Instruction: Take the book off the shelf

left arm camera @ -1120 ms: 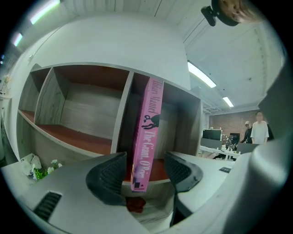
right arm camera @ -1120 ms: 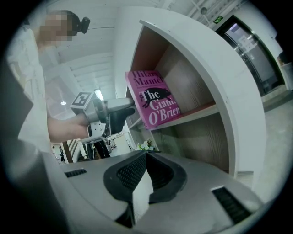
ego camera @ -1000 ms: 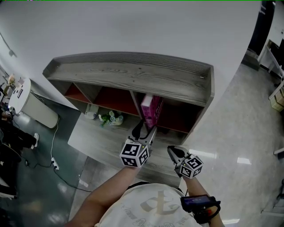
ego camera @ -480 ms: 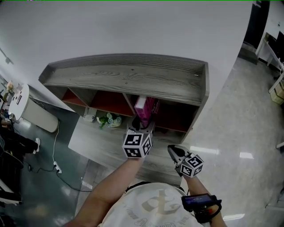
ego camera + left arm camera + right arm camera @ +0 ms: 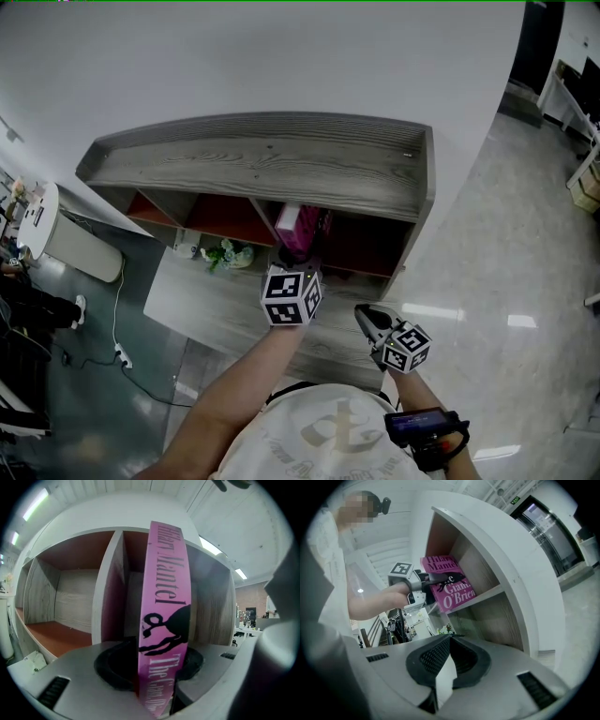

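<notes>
A pink book (image 5: 292,229) stands upright in the right compartment of the grey wooden shelf (image 5: 262,164), its spine facing out. My left gripper (image 5: 292,264) reaches into that compartment. In the left gripper view the pink spine (image 5: 164,597) runs straight down between the jaws of the left gripper (image 5: 157,667), which are closing, and both pads touch its sides. From the right gripper view the book (image 5: 450,585) shows one finger (image 5: 438,578) lying across its cover. The right gripper (image 5: 367,319) hangs lower and to the right, away from the shelf. Its jaws (image 5: 450,639) are shut and hold nothing.
The left compartment (image 5: 56,606) has a red floor. Below the shelf a grey ledge (image 5: 187,291) carries a small bunch of flowers (image 5: 230,253). A white round unit (image 5: 56,225) and floor cables (image 5: 117,347) lie at the left. Glossy floor (image 5: 506,281) spreads to the right.
My left gripper has moved forward and up from below the shelf front, bringing its jaws around the book's spine. The right gripper has stayed where it was.
</notes>
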A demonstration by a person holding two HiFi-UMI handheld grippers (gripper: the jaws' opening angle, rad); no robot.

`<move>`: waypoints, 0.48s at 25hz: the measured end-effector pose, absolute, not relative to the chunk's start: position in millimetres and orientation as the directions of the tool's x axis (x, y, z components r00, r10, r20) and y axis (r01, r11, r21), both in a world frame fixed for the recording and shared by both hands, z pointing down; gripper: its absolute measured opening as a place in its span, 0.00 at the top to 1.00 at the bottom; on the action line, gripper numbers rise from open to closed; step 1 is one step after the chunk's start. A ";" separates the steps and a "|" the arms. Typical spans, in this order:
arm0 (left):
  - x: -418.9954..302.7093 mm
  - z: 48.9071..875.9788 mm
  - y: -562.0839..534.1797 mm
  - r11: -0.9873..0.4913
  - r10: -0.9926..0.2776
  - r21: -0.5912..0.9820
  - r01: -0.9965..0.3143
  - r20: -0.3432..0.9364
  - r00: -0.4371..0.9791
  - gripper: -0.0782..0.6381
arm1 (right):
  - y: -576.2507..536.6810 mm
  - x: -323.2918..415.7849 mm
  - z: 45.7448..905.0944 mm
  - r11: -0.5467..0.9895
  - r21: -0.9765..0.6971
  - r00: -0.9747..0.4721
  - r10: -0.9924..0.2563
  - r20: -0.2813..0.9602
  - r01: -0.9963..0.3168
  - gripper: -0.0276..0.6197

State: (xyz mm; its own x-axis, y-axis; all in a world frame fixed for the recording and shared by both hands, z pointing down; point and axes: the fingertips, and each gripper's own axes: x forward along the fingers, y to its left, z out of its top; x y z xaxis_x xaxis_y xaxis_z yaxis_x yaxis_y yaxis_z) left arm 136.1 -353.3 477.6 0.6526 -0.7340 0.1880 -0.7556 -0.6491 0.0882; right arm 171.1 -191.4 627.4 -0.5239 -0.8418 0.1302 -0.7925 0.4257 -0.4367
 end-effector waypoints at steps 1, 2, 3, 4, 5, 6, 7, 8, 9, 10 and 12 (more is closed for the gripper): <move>135.9 477.8 -353.9 -0.647 -0.737 0.086 -0.757 0.186 0.650 0.64 | -190.7 171.9 628.1 0.424 -0.439 -0.523 -0.842 0.131 -0.792 0.95; 136.0 478.0 -354.2 -0.647 -0.738 0.083 -0.758 0.183 0.650 0.66 | -190.1 172.8 629.1 0.421 -0.442 -0.522 -0.843 0.131 -0.792 0.95; 136.3 478.1 -354.5 -0.647 -0.739 0.079 -0.758 0.182 0.649 0.66 | -189.5 173.8 630.1 0.419 -0.444 -0.520 -0.844 0.132 -0.792 0.95; 136.6 478.2 -354.8 -0.647 -0.739 0.075 -0.759 0.181 0.649 0.66 | -189.2 174.7 630.9 0.417 -0.445 -0.519 -0.844 0.133 -0.792 0.95; 136.8 478.4 -355.1 -0.647 -0.740 0.070 -0.759 0.182 0.648 0.66 | -189.1 175.5 631.6 0.416 -0.447 -0.519 -0.844 0.133 -0.792 0.95; 136.7 478.6 -355.2 -0.648 -0.740 0.066 -0.759 0.182 0.647 0.67 | -189.0 175.8 632.1 0.416 -0.448 -0.519 -0.844 0.133 -0.791 0.95; 136.3 478.5 -355.2 -0.648 -0.741 0.063 -0.759 0.182 0.647 0.67 | -189.0 175.7 632.3 0.416 -0.449 -0.519 -0.844 0.132 -0.791 0.95; 135.4 478.3 -355.0 -0.647 -0.741 0.061 -0.760 0.181 0.646 0.67 | -189.1 175.3 632.1 0.417 -0.449 -0.520 -0.844 0.132 -0.790 0.95; 134.0 478.1 -354.7 -0.647 -0.742 0.061 -0.760 0.179 0.646 0.67 | -189.1 174.7 631.5 0.418 -0.449 -0.521 -0.843 0.132 -0.790 0.95; 132.6 477.7 -354.0 -0.646 -0.743 0.061 -0.761 0.178 0.645 0.67 | -188.9 174.3 630.8 0.418 -0.449 -0.522 -0.843 0.131 -0.789 0.95; 130.2 476.9 -352.0 -0.646 -0.743 0.064 -0.761 0.175 0.646 0.67 | -188.4 174.0 629.8 0.420 -0.448 -0.523 -0.842 0.131 -0.789 0.95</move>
